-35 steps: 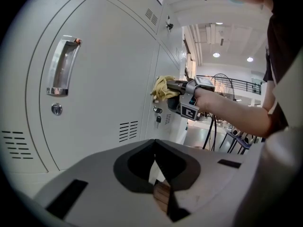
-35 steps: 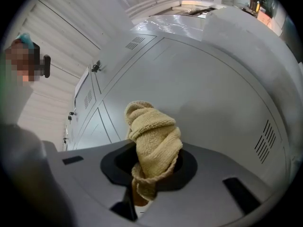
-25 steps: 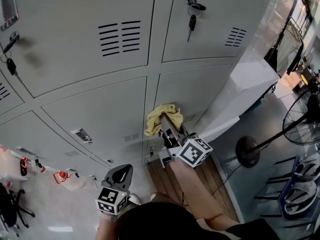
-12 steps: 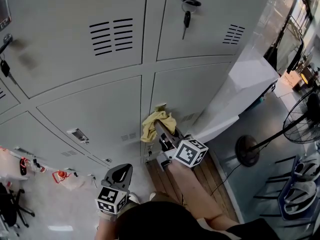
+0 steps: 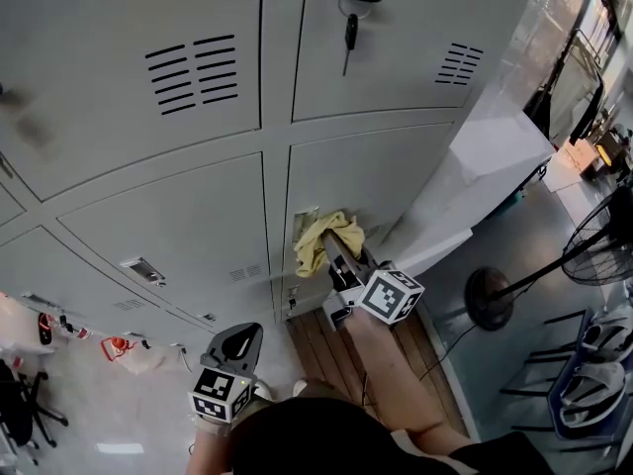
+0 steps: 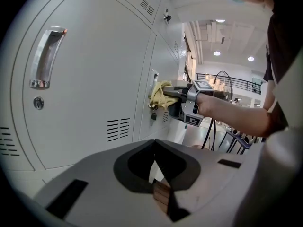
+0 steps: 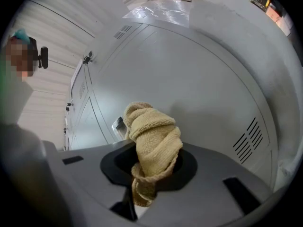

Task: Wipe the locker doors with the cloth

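Observation:
A wall of grey locker doors [image 5: 188,216] fills the head view. A crumpled yellow cloth [image 5: 324,237] is pressed against a lower door [image 5: 376,181], just right of the seam between two doors. My right gripper [image 5: 339,248] is shut on that cloth, and in the right gripper view the cloth [image 7: 152,143] bulges out of the jaws against the door [image 7: 203,89]. My left gripper [image 5: 231,347] hangs low, away from the lockers, shut with nothing in it. In the left gripper view the cloth [image 6: 162,94] and the right gripper [image 6: 179,95] show ahead.
A key [image 5: 348,26] hangs from the lock of an upper door. A white slanted panel [image 5: 480,171] adjoins the lockers at the right. A standing fan [image 5: 499,293] and chairs [image 5: 593,384] stand on the floor at right. Wooden planks [image 5: 326,349] lie below.
The right gripper has carried the cloth rightward, off the seam and onto the lower right door. The head view has shifted so the lockers slid left. The left gripper stayed still.

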The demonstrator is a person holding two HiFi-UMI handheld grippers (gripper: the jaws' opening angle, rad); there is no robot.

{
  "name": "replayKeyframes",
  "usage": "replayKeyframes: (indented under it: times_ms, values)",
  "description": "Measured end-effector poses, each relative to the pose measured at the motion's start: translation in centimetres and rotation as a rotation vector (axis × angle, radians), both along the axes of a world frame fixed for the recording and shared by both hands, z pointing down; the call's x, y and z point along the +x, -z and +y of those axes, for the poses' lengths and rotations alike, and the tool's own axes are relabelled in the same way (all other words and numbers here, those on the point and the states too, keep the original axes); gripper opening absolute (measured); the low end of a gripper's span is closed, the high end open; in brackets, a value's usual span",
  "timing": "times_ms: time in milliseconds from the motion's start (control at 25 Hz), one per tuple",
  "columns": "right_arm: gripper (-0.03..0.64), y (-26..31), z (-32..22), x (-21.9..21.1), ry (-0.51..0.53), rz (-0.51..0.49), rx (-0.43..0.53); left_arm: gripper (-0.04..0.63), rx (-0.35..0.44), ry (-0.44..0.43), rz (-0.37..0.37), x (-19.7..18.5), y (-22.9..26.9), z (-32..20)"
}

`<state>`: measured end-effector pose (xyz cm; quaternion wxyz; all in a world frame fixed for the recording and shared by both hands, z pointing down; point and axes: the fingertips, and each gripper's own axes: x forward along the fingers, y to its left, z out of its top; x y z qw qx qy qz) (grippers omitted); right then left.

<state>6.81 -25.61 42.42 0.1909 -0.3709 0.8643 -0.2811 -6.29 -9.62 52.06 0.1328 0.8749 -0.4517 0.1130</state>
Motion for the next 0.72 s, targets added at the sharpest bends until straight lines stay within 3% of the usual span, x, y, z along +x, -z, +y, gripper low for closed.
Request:
replayKeyframes:
  times_ms: [720]
  values:
    - [0.086, -0.1, -4.5, 11.9, -0.165, -0.02, 0.014, 0.009, -0.025, -0.06, -0.031, 5.0, -1.0, -2.4]
